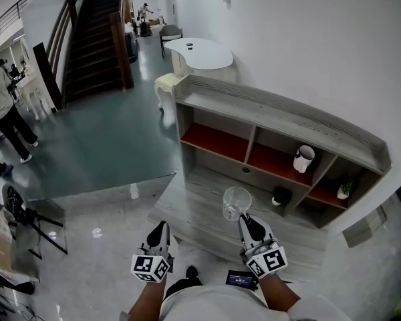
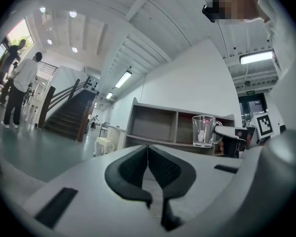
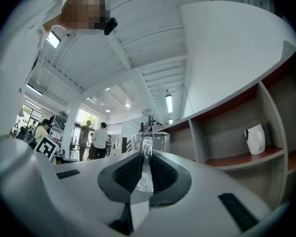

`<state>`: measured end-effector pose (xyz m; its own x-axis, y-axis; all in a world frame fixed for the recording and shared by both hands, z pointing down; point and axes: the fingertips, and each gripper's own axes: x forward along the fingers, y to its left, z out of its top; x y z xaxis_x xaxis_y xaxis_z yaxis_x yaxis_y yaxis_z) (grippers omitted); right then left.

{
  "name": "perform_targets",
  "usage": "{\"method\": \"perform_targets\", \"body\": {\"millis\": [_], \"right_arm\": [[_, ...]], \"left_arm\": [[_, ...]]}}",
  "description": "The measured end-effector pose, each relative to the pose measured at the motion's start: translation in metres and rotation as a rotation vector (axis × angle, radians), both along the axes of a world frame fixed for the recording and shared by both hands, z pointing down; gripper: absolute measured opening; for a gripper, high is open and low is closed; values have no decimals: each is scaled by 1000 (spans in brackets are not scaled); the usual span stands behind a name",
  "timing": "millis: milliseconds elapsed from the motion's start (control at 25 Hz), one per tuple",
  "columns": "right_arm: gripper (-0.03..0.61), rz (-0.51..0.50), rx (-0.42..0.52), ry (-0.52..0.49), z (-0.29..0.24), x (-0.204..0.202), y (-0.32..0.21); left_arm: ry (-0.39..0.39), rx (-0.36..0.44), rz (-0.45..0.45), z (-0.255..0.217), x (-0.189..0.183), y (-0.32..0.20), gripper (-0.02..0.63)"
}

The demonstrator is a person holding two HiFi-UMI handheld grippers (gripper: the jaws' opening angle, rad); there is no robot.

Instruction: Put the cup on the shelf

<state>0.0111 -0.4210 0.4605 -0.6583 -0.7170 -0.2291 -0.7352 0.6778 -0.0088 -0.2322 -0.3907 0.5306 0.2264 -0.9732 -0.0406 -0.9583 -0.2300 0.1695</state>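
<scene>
A clear glass cup (image 1: 236,202) with a handle is held in the air in front of the grey wooden shelf (image 1: 281,122). My right gripper (image 1: 246,223) is shut on the cup's handle (image 3: 145,164), with the cup's bowl (image 3: 151,141) just beyond the jaws. My left gripper (image 1: 159,233) is shut and holds nothing; it hangs to the left of the cup. From the left gripper view the cup (image 2: 203,131) shows to the right, before the shelf (image 2: 158,125).
The shelf's red-floored compartments hold a white jug (image 1: 303,158), a dark small pot (image 1: 280,196) and a small plant (image 1: 345,189). A low grey platform (image 1: 207,209) lies in front of it. A white table (image 1: 199,52), stairs (image 1: 97,29) and people (image 1: 3,105) are farther off.
</scene>
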Motion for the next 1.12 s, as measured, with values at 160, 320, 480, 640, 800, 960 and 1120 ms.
{"method": "perform_targets", "body": {"millis": [160,320,480,640,800,960,1120], "right_arm": [[46,18,3,-5,-7,-23,-29],[46,42,9,-5,-9,-47,-52],[46,70,9,-9,-10,-68,-73],[46,101,6,-10,-9,-80,-85],[46,107,5,2,-8,-88,-90],[46,131,7,10,-9,-91,-96],[46,153,6,8,-9,-92,-107]], "left_arm": [[-8,2,36,-7,-23,-38,12],[-13,4,70,-8,-45,-68,12],[-19,10,105,-11,-63,-96,12],[-16,20,130,-15,-77,-117,12],[-7,28,155,-15,-82,-128,12],[0,27,187,-12,-79,-135,12],[12,13,204,-6,-76,-139,12]]}}
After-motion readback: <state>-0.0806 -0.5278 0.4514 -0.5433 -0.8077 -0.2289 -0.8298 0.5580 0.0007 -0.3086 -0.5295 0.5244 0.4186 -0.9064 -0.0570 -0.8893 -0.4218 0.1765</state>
